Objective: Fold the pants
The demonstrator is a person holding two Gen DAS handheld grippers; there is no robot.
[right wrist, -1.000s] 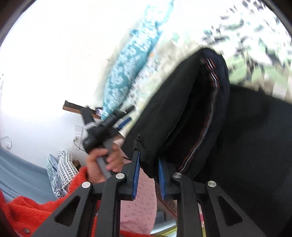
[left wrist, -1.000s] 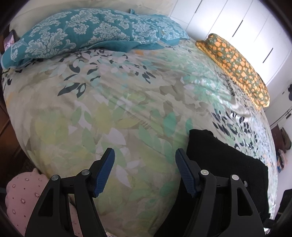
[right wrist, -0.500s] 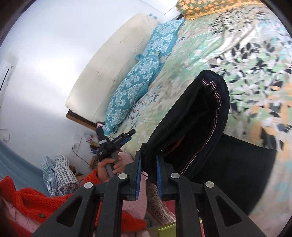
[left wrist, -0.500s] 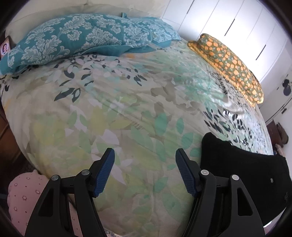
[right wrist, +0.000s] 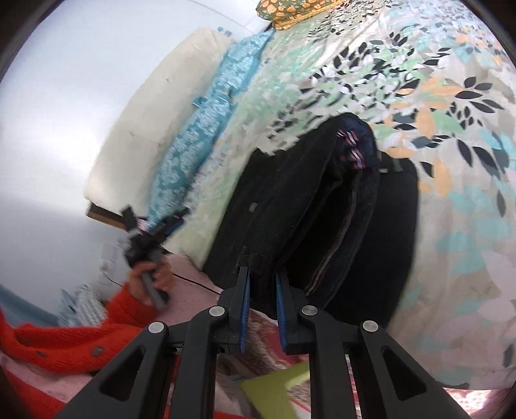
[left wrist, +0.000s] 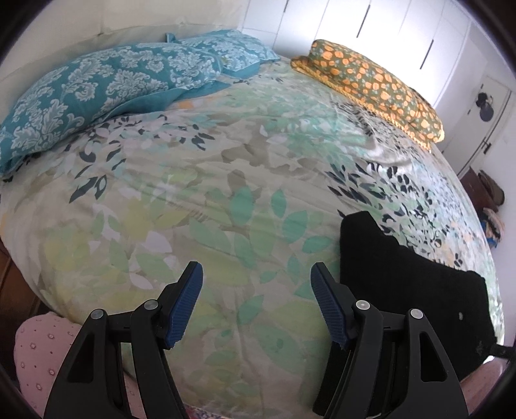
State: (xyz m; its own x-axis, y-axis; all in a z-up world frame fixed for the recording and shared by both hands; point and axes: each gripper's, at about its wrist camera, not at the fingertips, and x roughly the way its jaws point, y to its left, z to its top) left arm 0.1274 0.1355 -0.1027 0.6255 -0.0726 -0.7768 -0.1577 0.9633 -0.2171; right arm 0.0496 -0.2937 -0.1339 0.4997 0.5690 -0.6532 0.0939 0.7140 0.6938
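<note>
1. My right gripper (right wrist: 261, 283) was clamped on the pants (right wrist: 309, 206); both blue pads pinched a dark hem or waist edge between them.
2. The pants were black, with a thin red, white and blue stripe running along the side seam. One layer was lifted and draped back from my grip over the rest, which lay flat on the bed (right wrist: 451, 245) near its close edge.
3. In the left wrist view the pants (left wrist: 409, 290) showed as a black slab at lower right, just beside the right finger of my left gripper (left wrist: 256, 280), not between the fingers.
4. My left gripper stood wide open, nothing in it, hovering over the leaf-print bed cover (left wrist: 206, 199).
5. From the right wrist camera I saw that left gripper (right wrist: 151, 228) out to the left, blurred, held in a hand (right wrist: 151, 277) with a red knit sleeve (right wrist: 64, 338).
6. Two teal patterned pillows (left wrist: 106, 87) lay along the head of the bed against a cream headboard (left wrist: 64, 42). A folded orange-flowered blanket (left wrist: 374, 83) sat at the far side, by white wardrobe doors (left wrist: 387, 22).
7. Writing or brands: none readable. A small grey tab on the pants and a pale dot on the black cloth were too small to tell.
8. Pink dotted fabric (left wrist: 42, 351) showed at the bottom left corner, below the bed edge.
</note>
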